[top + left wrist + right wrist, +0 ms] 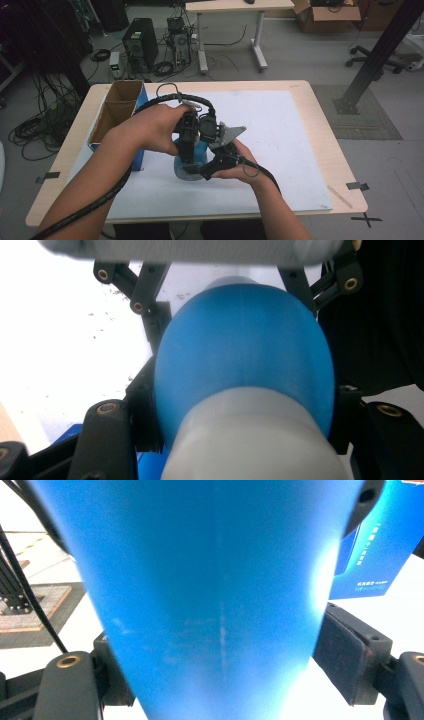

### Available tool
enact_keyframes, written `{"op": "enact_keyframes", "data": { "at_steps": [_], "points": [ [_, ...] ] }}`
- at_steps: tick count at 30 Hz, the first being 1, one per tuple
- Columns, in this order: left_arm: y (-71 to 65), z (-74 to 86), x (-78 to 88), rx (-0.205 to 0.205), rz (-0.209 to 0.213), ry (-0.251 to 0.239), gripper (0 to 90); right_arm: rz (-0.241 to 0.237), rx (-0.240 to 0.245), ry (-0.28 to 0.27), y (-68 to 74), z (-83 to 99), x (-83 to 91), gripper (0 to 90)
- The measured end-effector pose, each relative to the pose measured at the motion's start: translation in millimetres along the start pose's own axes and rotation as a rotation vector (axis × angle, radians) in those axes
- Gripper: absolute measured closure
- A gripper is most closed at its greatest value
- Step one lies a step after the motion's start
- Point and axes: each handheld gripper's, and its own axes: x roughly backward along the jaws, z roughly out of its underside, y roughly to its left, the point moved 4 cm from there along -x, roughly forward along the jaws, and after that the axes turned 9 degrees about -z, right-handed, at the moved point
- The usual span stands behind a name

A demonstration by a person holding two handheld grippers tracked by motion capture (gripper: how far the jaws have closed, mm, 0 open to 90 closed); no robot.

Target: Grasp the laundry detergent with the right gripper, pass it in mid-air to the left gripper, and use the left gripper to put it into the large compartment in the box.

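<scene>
On the table (310, 125), the blue bottle (192, 162) stands near the front edge beside the blue carton (120, 112). Keep your left hand-held gripper (187, 150) clamped on its shoulder from above while your right hand-held gripper (212, 167), reaching in low and sideways, brackets the body with 1 pad clear, unclenched.

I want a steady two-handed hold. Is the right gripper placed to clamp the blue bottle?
Probably yes: the blue bottle already sits between the right gripper's jaws, with a small gap at one pad; the left gripper grips it.

Black tools (200, 145), brass pivot screws
</scene>
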Motion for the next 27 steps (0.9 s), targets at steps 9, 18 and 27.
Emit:
{"op": "enact_keyframes", "data": {
  "at_steps": [9, 18, 27],
  "points": [
    [4.6, -1.2, -0.2, 0.022, 0.008, 0.003, 37.6, 0.016, -0.055, -0.057, -2.8, 1.5, 8.4, 1.0],
    [7.2, -1.8, 0.9, 0.044, 0.015, 0.027, 37.6, 0.029, -0.069, -0.08, -0.9, 4.1, 16.6, 0.0],
    [18.3, 3.8, 9.0, 0.104, 0.024, 0.044, 37.5, 0.084, -0.086, -0.1, 1.2, 10.0, 56.1, 0.0]
  ]
}}
